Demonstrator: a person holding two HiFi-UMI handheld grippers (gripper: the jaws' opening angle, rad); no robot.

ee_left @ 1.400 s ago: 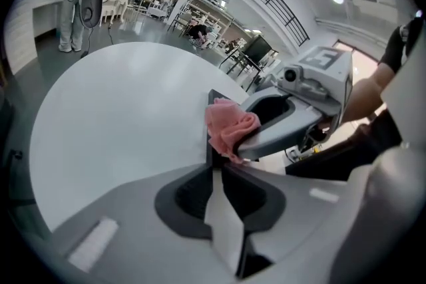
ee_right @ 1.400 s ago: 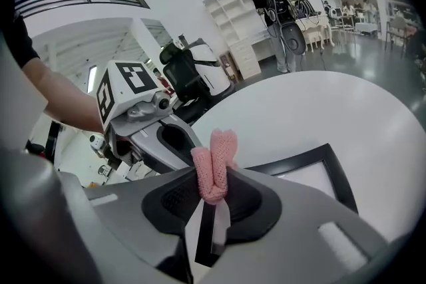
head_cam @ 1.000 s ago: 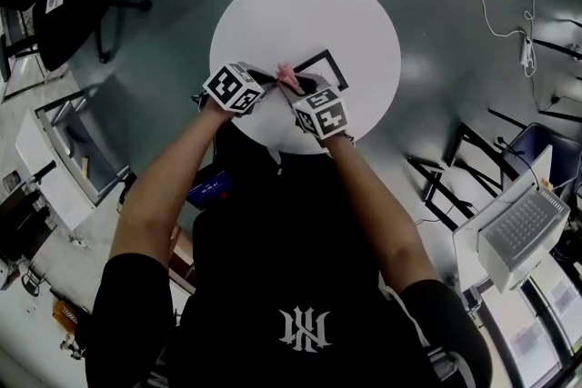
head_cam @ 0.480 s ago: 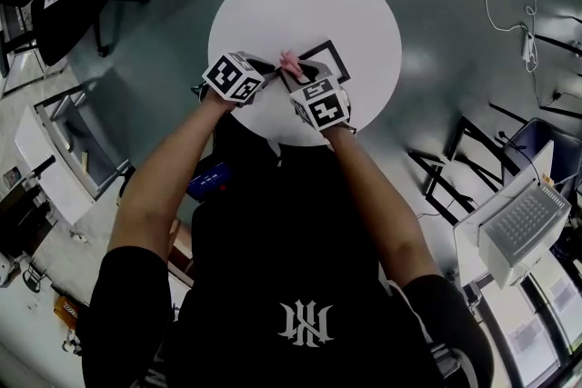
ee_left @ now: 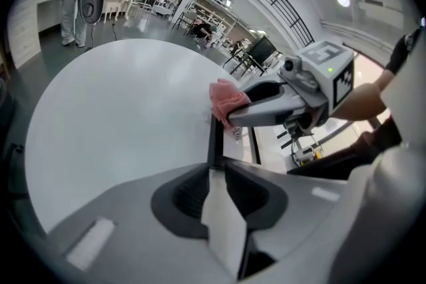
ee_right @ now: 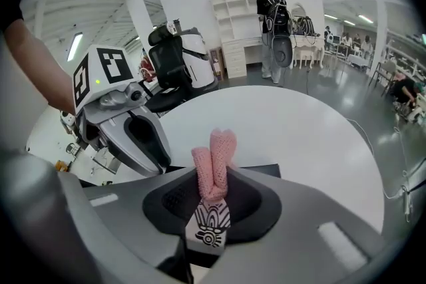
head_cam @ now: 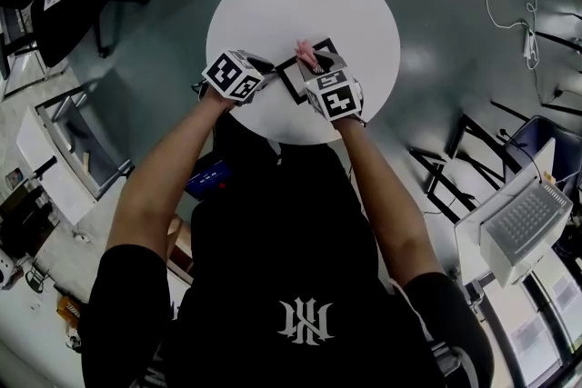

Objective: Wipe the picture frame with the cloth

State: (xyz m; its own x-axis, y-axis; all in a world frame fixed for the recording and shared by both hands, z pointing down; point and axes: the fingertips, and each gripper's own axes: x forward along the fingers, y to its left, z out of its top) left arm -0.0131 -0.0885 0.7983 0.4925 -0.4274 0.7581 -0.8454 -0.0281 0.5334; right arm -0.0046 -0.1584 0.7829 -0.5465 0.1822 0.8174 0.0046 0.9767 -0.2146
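While the left tongs (ee_left: 214, 173) stay out of the wiping and simply clamp down on the thin black edge of the picture frame (ee_left: 213, 143), the right tongs (ee_right: 213, 186) are closed tight on a bunched pink cloth (ee_right: 214, 159), its knitted folds poking up out of the grip! Just below the cloth, a small patterned tag (ee_right: 208, 228) sits between the same jaws. From the head view, both tools meet at the near side of the round white surface (head_cam: 300, 4), left and right close together, with the frame lying between them. The cloth is right at the frame's top edge, and from the left gripper view it seems to touch the rim. Behind the action, a person (ee_right: 271, 23) with a backpack stands on the shiny floor, well apart from the surface, and a black office chair (ee_right: 176, 60) sits off to one side.
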